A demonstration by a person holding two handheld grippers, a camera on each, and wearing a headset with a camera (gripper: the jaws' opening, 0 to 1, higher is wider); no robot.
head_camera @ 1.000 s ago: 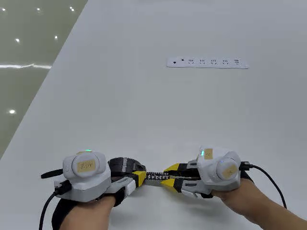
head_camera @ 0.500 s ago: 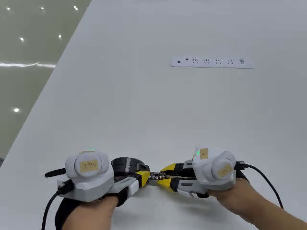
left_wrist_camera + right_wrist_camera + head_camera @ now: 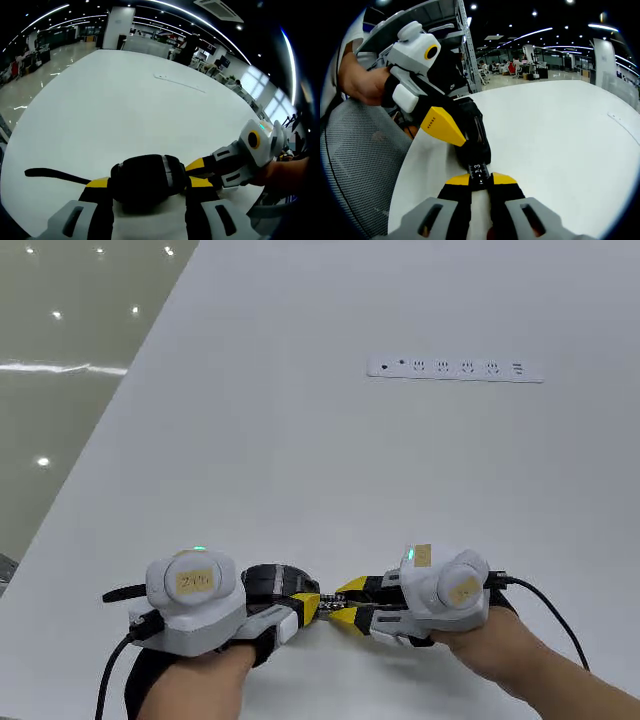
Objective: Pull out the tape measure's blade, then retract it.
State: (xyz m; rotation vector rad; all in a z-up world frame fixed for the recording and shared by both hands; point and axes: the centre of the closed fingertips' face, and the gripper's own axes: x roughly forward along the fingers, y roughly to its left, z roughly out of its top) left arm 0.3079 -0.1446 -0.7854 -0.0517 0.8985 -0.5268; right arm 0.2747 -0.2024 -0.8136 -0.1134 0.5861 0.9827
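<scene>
At the near edge of the white table point(image 3: 300, 440), the left gripper point(image 3: 147, 184) clamps the black tape measure point(image 3: 145, 172) by its sides. Just to its right, the right gripper point(image 3: 480, 180) pinches the short stretch of blade point(image 3: 477, 171) sticking out of it. A power strip point(image 3: 455, 369) lies well apart, far and right.

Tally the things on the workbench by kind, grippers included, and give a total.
tape measure: 1
power strip: 1
grippers: 2, the left gripper and the right gripper
Total: 4
</scene>
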